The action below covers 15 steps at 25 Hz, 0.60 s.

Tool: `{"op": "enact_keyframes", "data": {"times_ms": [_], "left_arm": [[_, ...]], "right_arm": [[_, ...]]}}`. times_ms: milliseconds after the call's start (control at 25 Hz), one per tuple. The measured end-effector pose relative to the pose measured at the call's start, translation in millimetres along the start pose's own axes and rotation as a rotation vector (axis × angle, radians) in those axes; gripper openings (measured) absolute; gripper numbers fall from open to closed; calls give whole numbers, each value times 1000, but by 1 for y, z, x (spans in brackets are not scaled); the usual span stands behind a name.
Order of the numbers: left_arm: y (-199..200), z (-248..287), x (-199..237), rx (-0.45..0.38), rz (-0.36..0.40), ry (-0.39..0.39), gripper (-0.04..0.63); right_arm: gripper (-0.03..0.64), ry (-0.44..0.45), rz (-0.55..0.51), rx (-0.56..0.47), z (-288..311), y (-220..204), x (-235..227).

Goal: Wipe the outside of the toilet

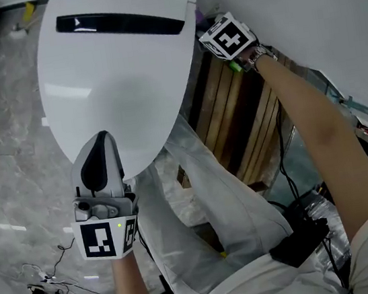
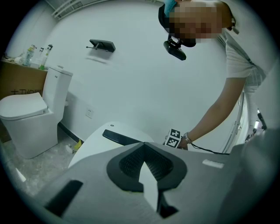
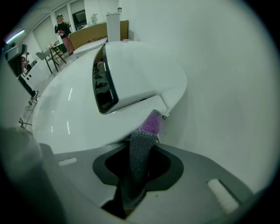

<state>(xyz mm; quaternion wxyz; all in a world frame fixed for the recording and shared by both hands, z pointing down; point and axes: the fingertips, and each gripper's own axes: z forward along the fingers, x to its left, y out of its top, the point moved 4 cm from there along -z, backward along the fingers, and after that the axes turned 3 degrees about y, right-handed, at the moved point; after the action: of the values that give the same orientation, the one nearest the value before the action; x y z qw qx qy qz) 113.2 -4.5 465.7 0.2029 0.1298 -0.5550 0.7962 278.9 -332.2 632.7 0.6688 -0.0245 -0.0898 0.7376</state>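
Observation:
A white toilet with its lid (image 1: 121, 84) shut fills the upper left of the head view, a black strip (image 1: 119, 24) across its back. My left gripper (image 1: 101, 139) lies at the lid's front edge (image 2: 109, 140); its jaws are nearly together with a white sliver of that edge between them (image 2: 146, 175). My right gripper (image 1: 209, 29) sits at the toilet's back right corner, close to the wall. It is shut on a grey and purple cloth (image 3: 139, 157) whose purple tip (image 3: 152, 122) touches the corner under the lid (image 3: 74, 109).
Wooden slats (image 1: 234, 115) lean beside the toilet on the right, under my right arm. White-trousered legs (image 1: 212, 200) stand in front. A second toilet (image 2: 26, 118) and a cardboard box (image 2: 17, 83) stand further left. Cables (image 1: 59, 276) lie on the marble floor.

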Motion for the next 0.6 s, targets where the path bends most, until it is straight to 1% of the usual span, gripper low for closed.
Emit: {"op": "enact_keyframes", "data": {"times_ms": [280, 480, 600], "left_arm": [[-11, -30, 9, 13, 20, -67, 5], [-15, -57, 2, 42, 50, -129, 5], [-13, -70, 4, 37, 53, -142, 5]], "right_arm": [[89, -5, 63, 11, -5, -27, 54], [90, 10, 115, 23, -8, -54, 107], [89, 18, 165, 26, -9, -68, 140]]}}
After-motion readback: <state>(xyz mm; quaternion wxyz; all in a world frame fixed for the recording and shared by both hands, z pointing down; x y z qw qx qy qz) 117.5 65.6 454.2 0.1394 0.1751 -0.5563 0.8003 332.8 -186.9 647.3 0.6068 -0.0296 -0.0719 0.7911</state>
